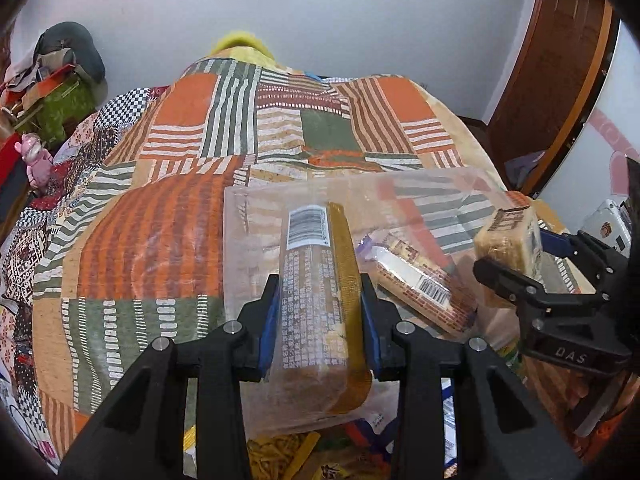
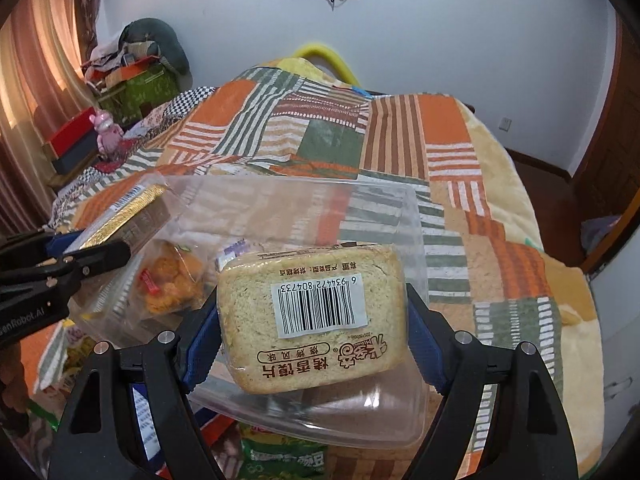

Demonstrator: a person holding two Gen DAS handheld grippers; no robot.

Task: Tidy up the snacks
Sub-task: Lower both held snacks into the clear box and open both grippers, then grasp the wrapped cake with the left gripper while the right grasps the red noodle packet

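Note:
My left gripper (image 1: 318, 296) is shut on a long golden snack pack (image 1: 316, 292) with a barcode, held over the near left of a clear plastic box (image 1: 240, 240). My right gripper (image 2: 314, 316) is shut on a square toast-slice pack (image 2: 312, 316) with a barcode label, held over the same box (image 2: 384, 196). The toast pack (image 1: 510, 244) and right gripper (image 1: 516, 276) show at right in the left wrist view. The golden pack (image 2: 128, 210) and left gripper (image 2: 92, 256) show at left in the right wrist view. Another biscuit pack (image 1: 424, 286) and an orange snack bag (image 2: 170, 278) lie inside the box.
The box rests on a bed with an orange, green and white patchwork quilt (image 1: 160, 240). More snack packets (image 2: 280, 456) lie near the front edge under the grippers. Cluttered boxes and a pink toy (image 2: 106, 130) stand at the far left. A wooden door (image 1: 560, 60) is at right.

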